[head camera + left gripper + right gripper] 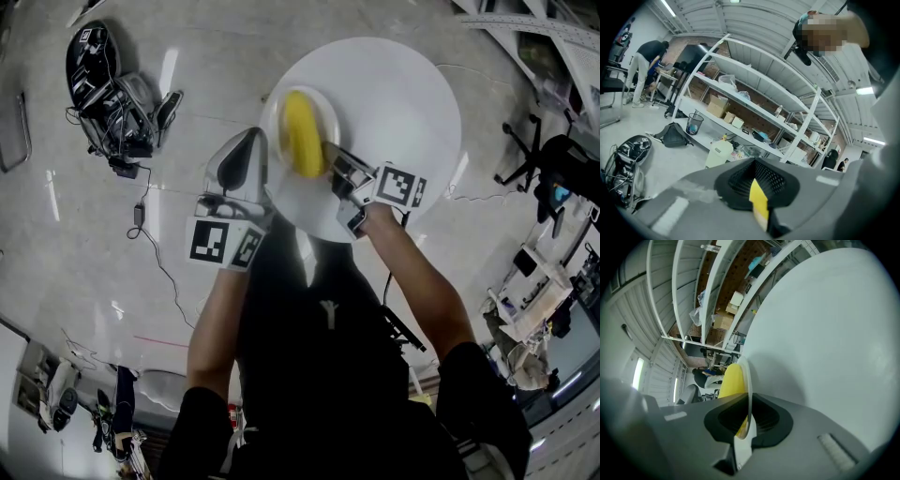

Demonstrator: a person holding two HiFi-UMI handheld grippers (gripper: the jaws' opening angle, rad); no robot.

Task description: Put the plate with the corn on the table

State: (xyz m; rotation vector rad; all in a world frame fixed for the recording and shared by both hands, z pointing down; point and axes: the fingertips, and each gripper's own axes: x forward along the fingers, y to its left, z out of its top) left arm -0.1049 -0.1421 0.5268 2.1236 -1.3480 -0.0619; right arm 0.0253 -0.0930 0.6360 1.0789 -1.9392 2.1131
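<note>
A white plate point(277, 105) carries a yellow cob of corn point(302, 134) over the left part of the round white table point(403, 103). My right gripper point(332, 157) is shut on the plate's near rim. In the right gripper view the plate point(749, 385) stands edge-on between the jaws of the right gripper point(744, 430), the corn point(732, 379) lies to its left, and the table point(825, 333) fills the right. I cannot tell whether the plate touches the table. My left gripper point(249, 141) hangs off the table's left edge, shut and holding nothing point(758, 190).
A black helmet-like device with cables point(105, 84) lies on the floor at upper left. A black office chair point(553, 159) stands to the right. The left gripper view has white shelving point(754, 108), a wire bin point(694, 123) and people point(644, 65) far off.
</note>
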